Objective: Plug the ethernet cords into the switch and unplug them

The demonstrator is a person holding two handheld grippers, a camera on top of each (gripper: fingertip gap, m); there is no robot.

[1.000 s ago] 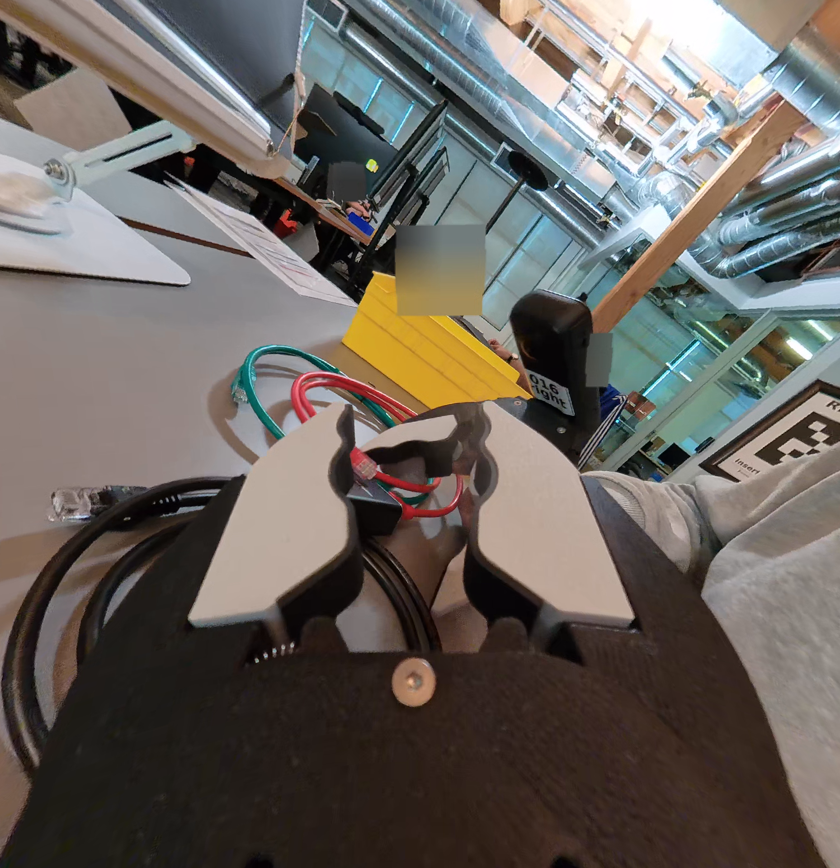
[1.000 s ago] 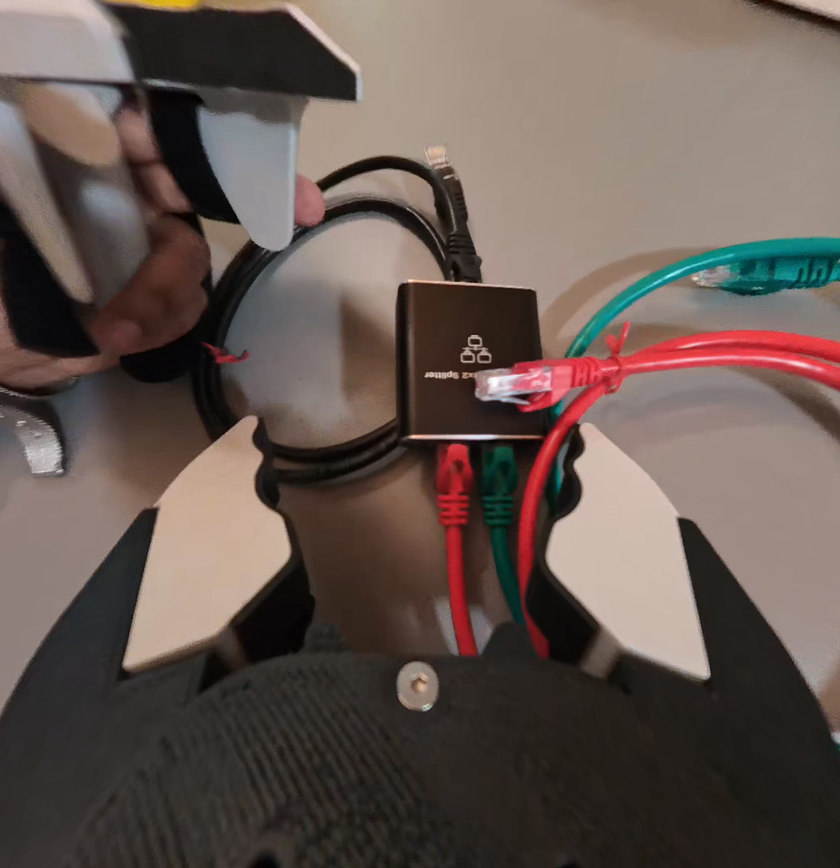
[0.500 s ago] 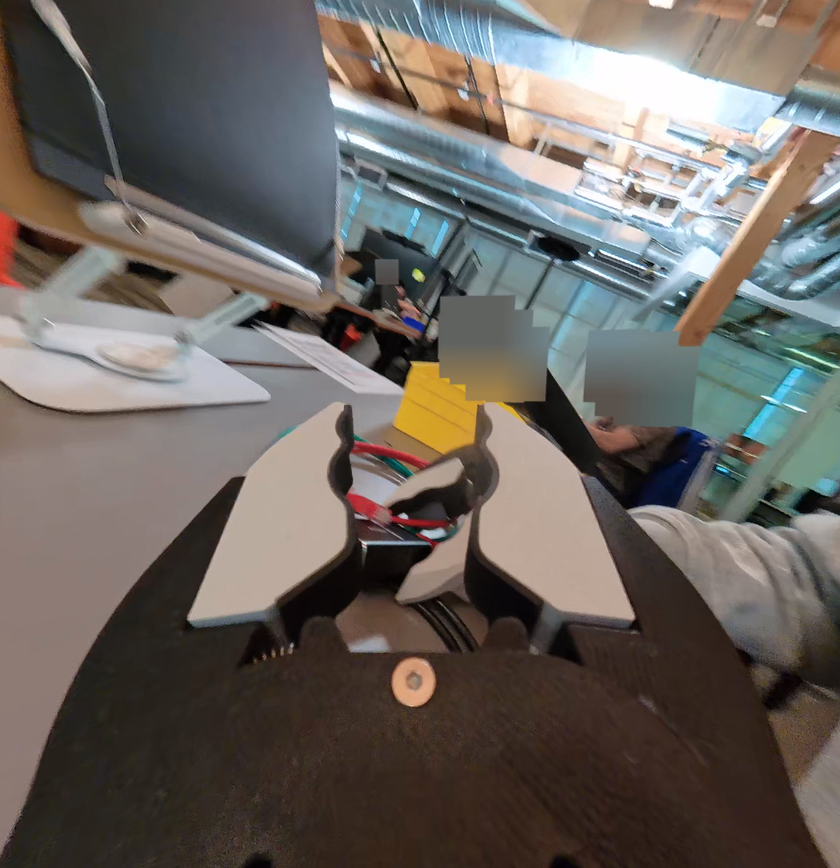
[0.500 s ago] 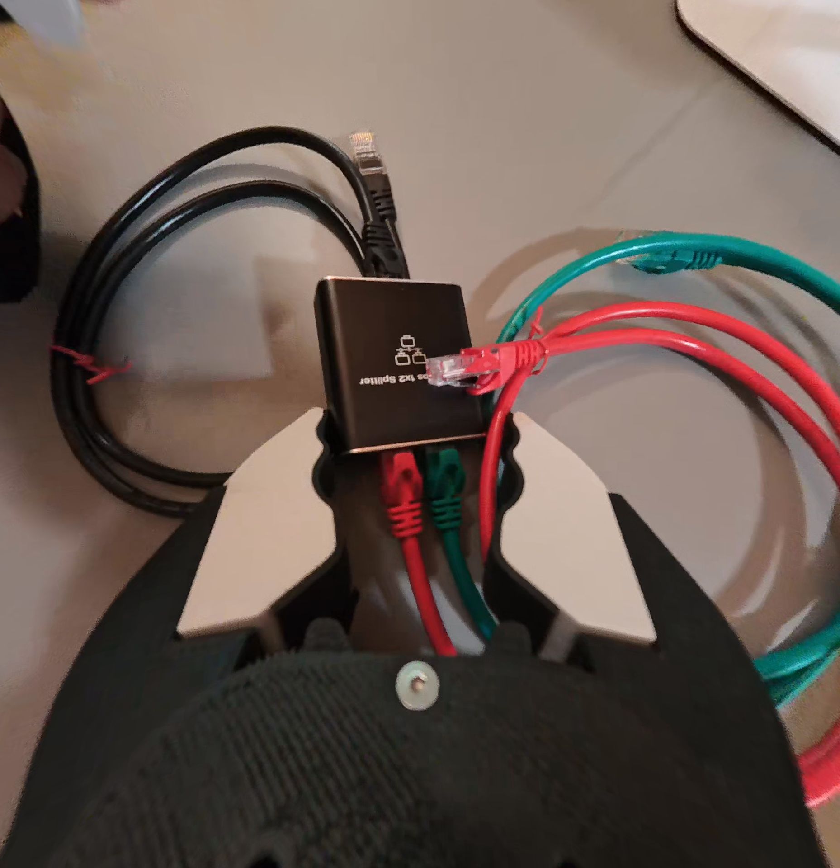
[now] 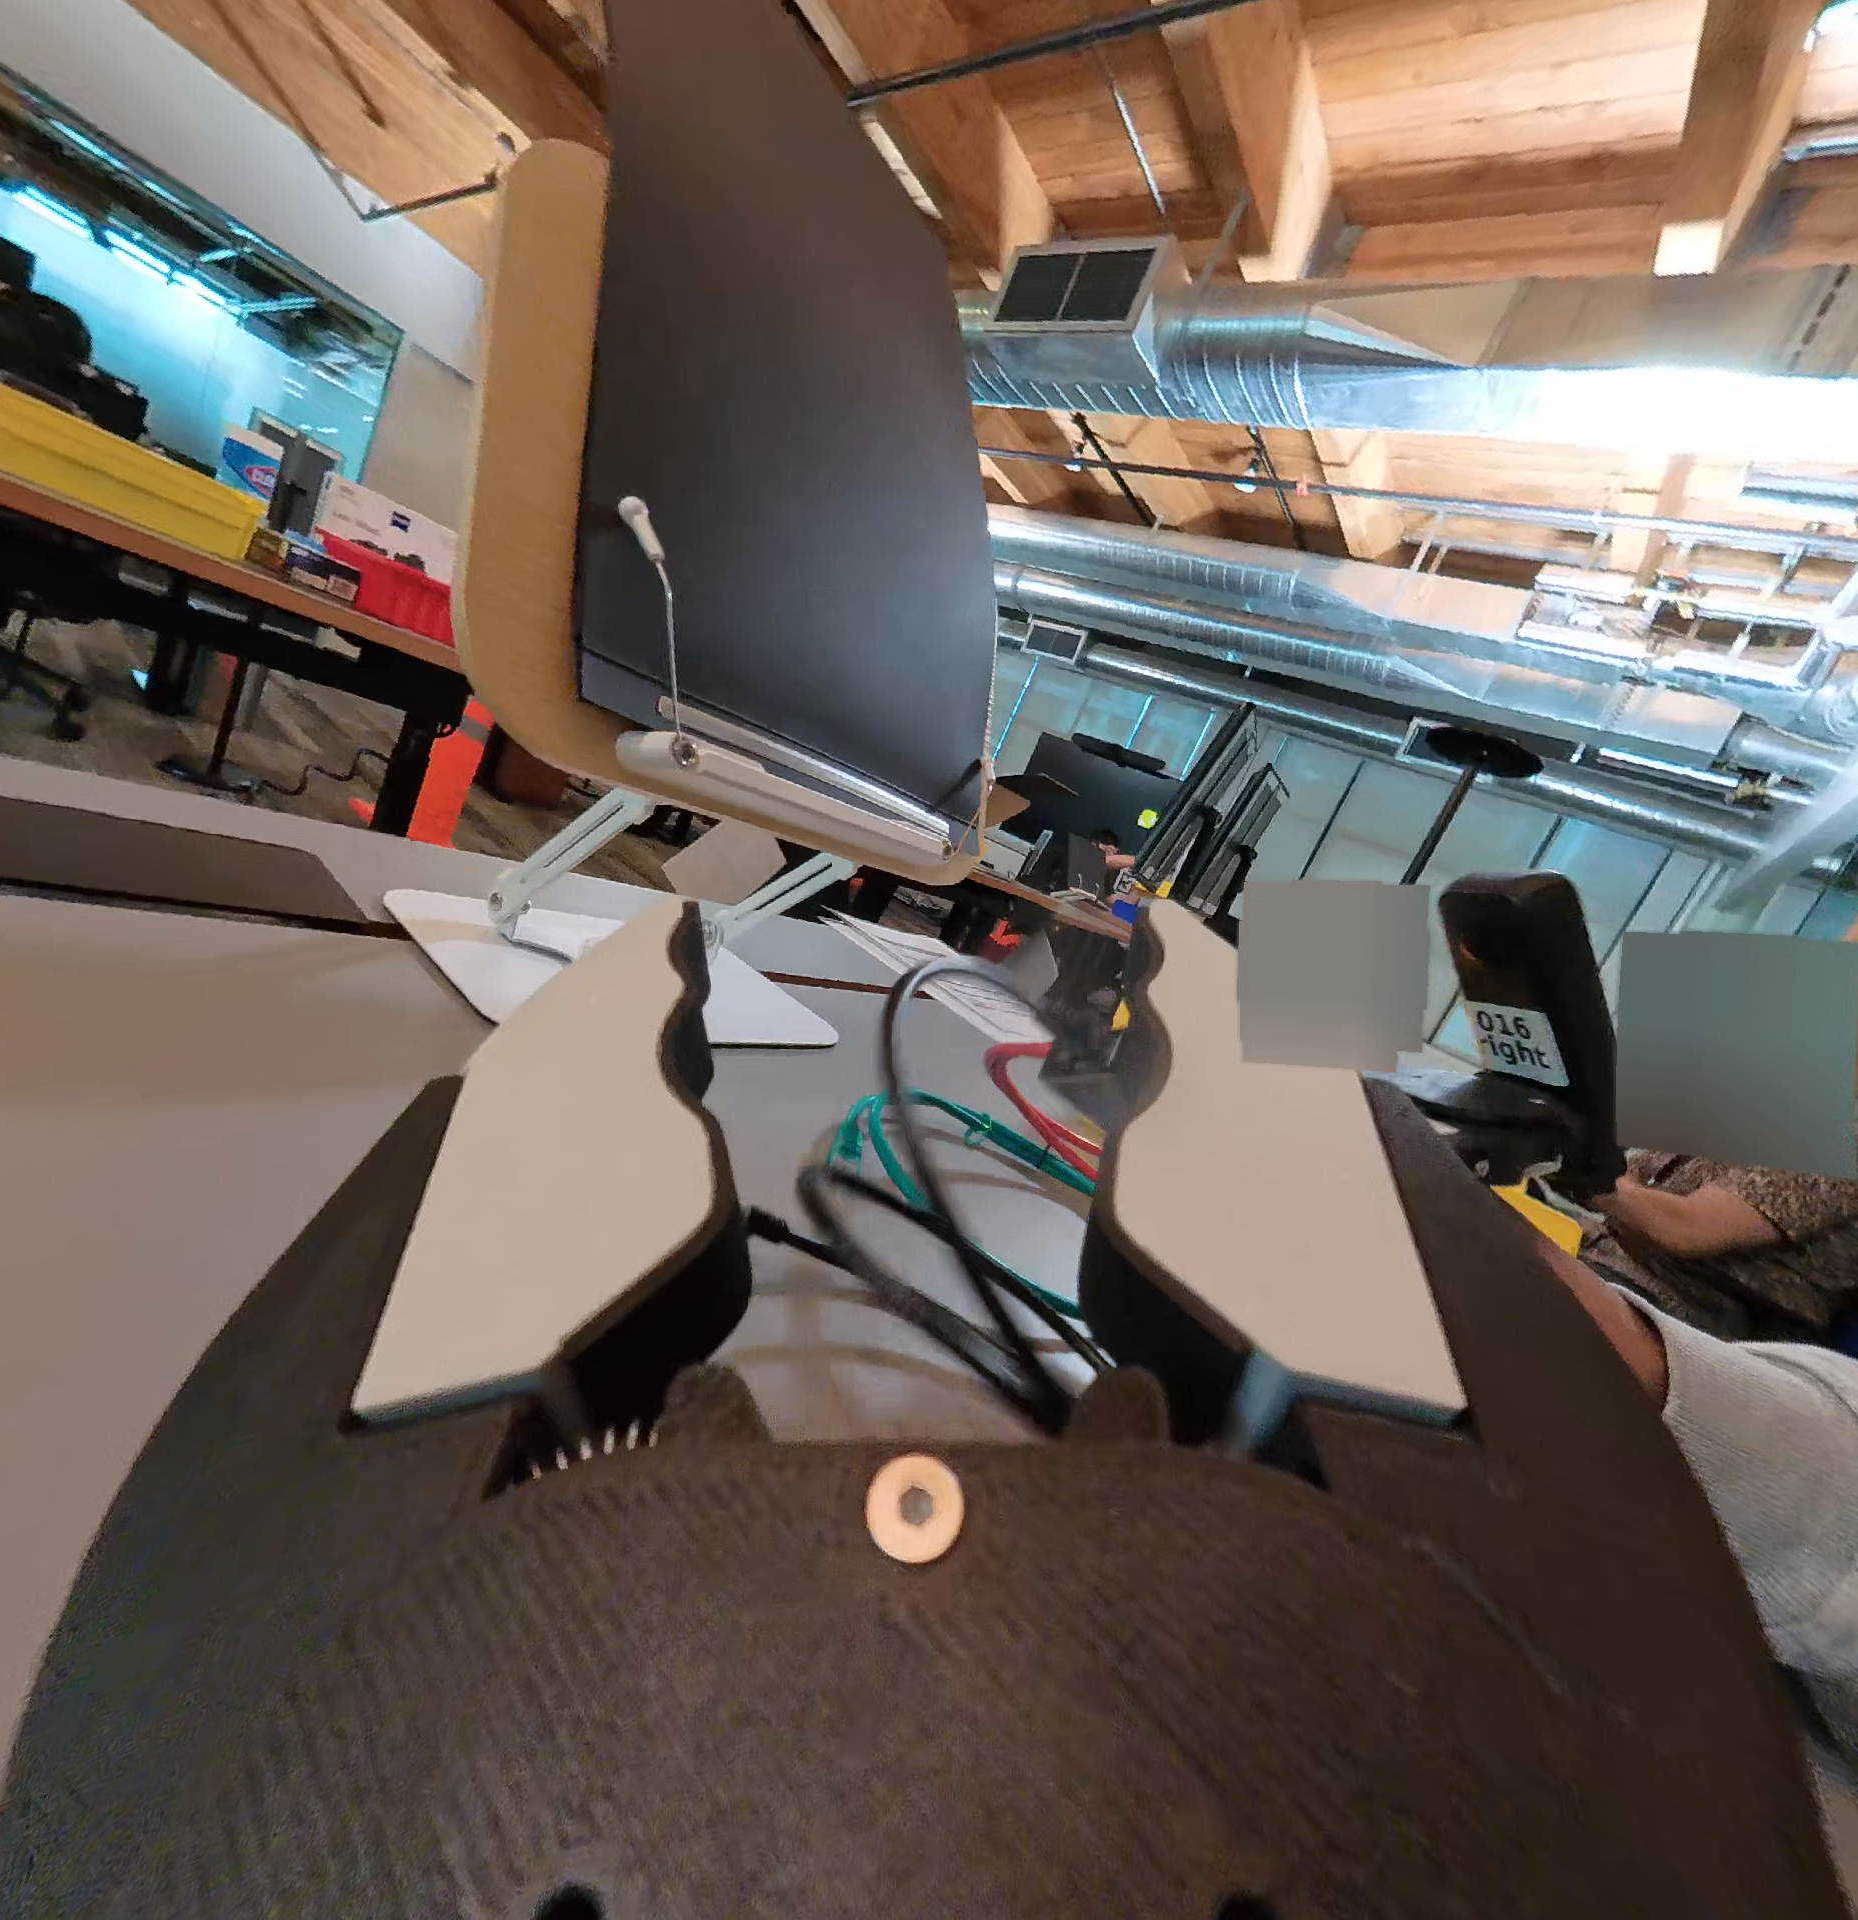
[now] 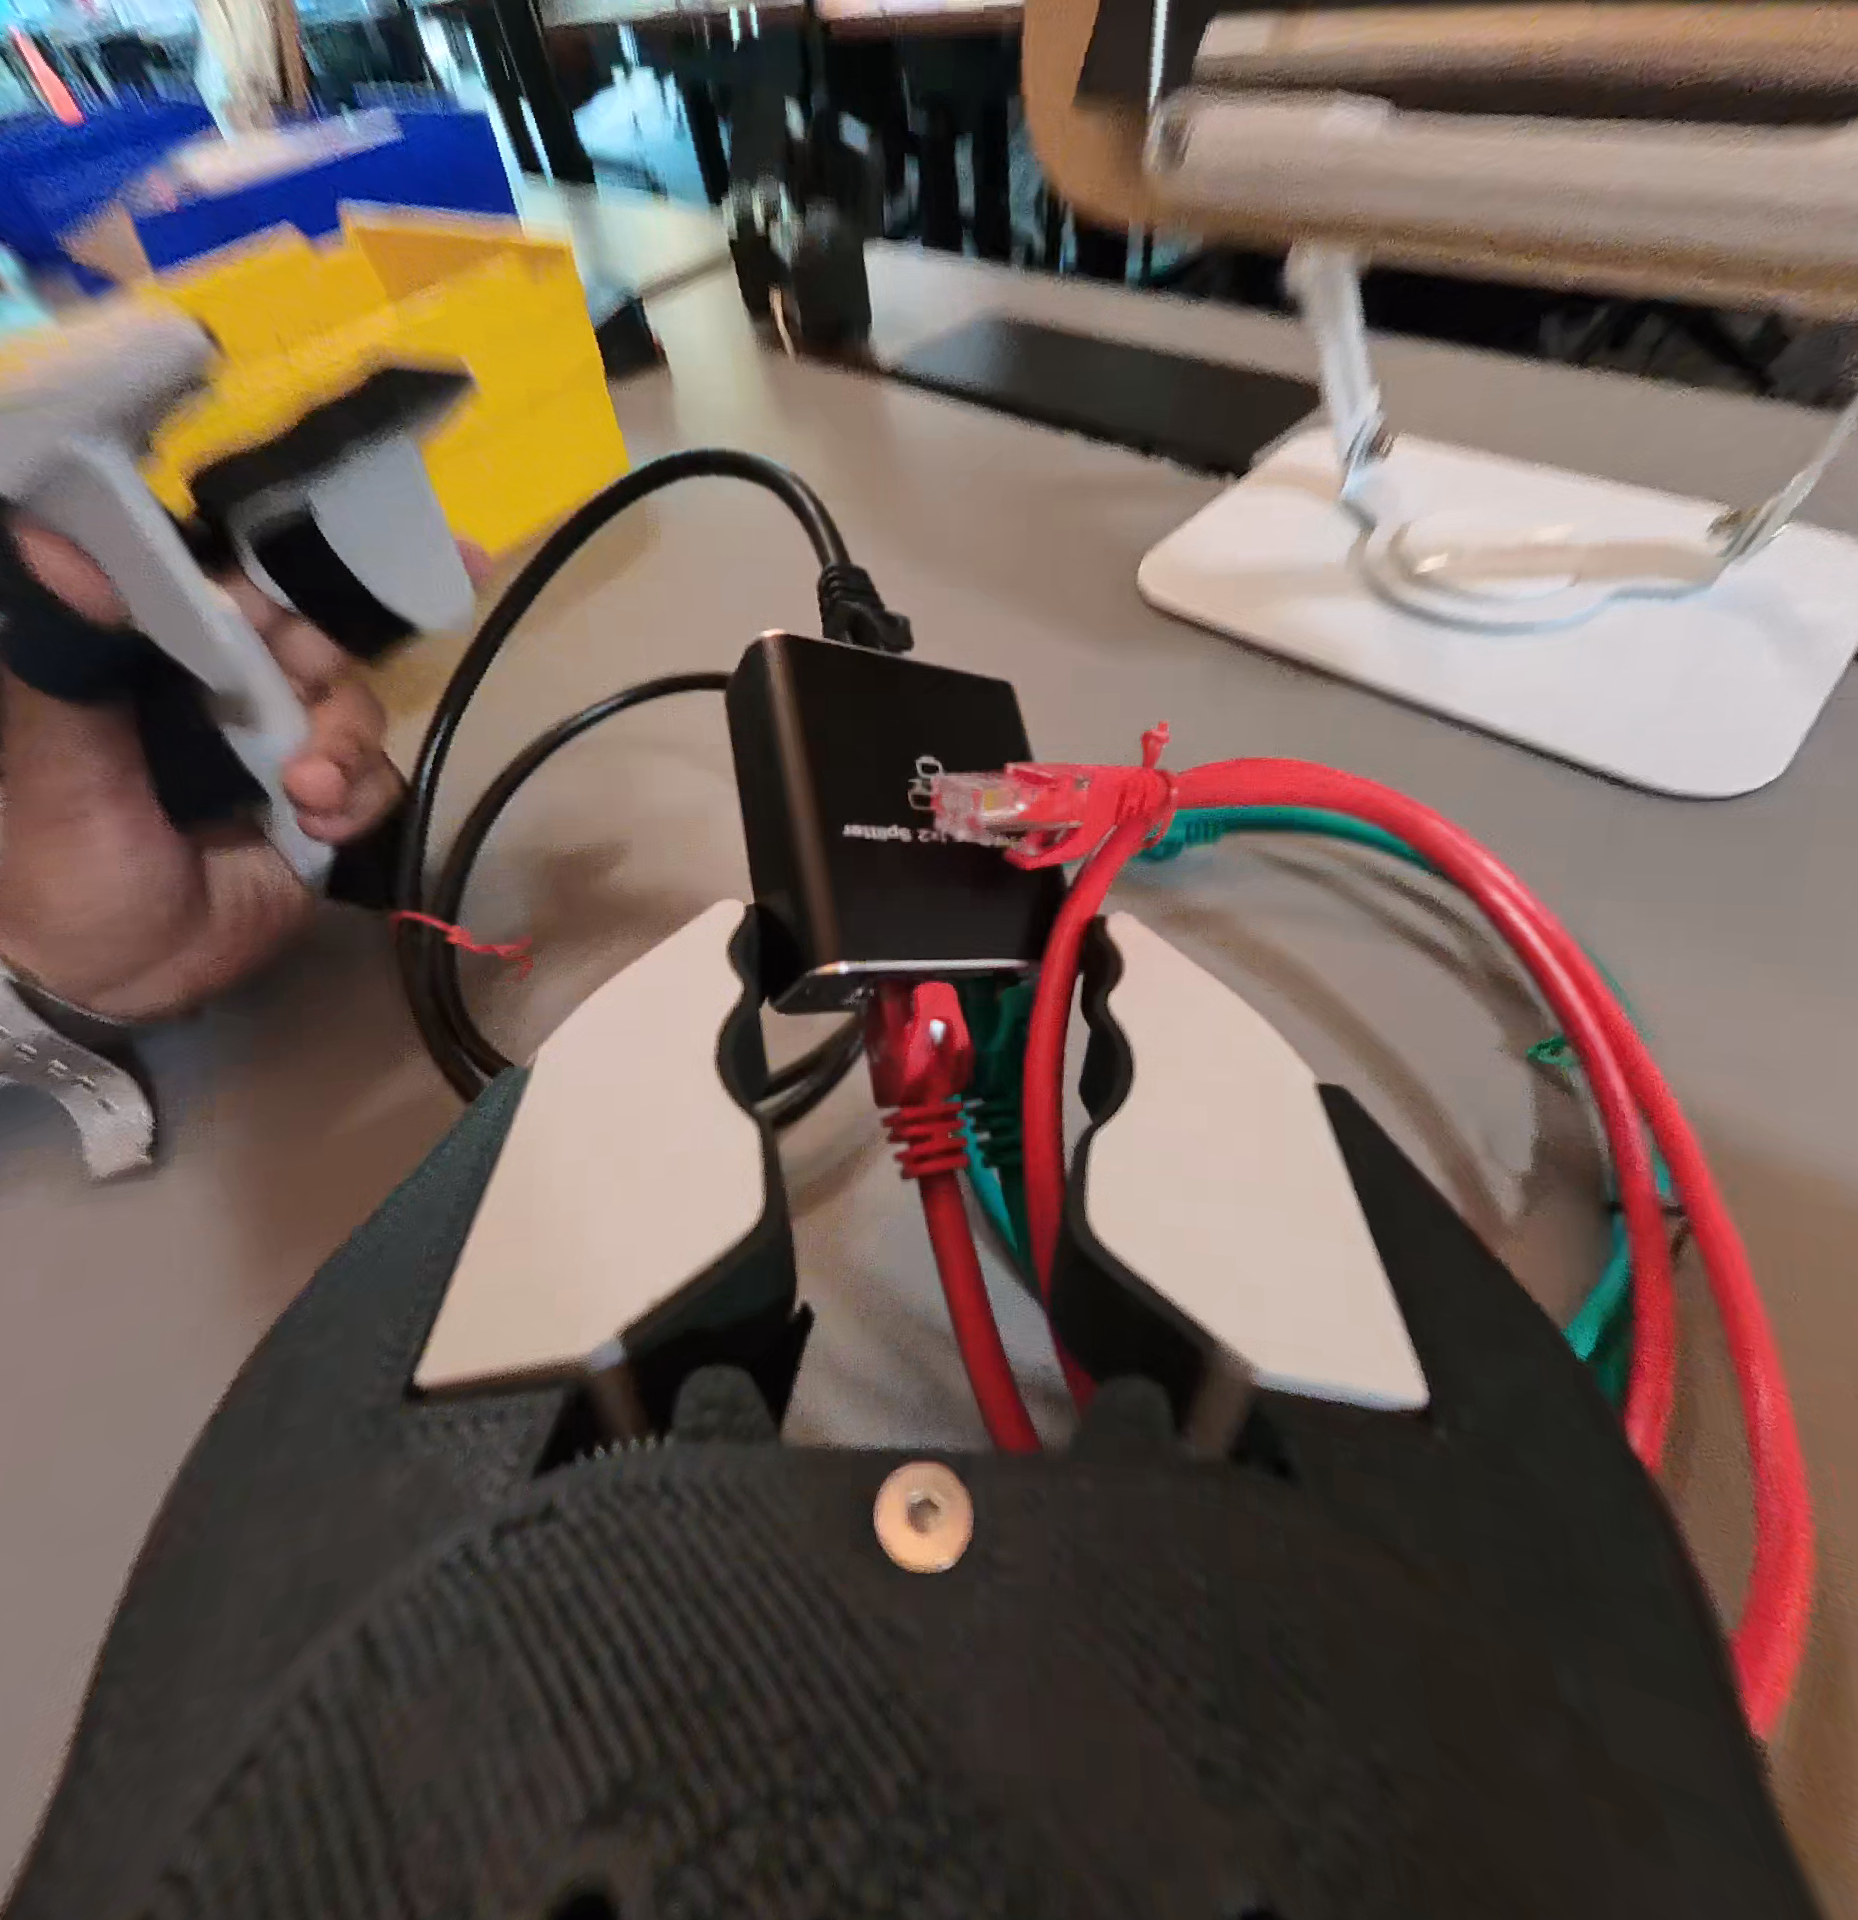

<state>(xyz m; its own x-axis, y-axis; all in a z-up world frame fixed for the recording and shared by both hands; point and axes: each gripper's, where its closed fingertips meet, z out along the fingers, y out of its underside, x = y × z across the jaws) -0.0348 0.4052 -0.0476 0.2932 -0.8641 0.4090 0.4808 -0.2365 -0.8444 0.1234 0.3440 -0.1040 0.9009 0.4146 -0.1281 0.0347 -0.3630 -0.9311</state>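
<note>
Right wrist view: right gripper (image 6: pixel 920 940) jaws pinch the switch (image 6: pixel 883 800) near-end, long axis straight ahead — left gripper (image 5: pixel 920 1023) jaws wide, farther off.

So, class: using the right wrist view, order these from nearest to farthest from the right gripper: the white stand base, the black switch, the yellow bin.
1. black switch, held at the right gripper fingertips.
2. white stand base, beyond, right.
3. yellow bin, far left.

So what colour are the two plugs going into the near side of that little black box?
One red plug, one green plug, clearest in the right wrist view.
</note>
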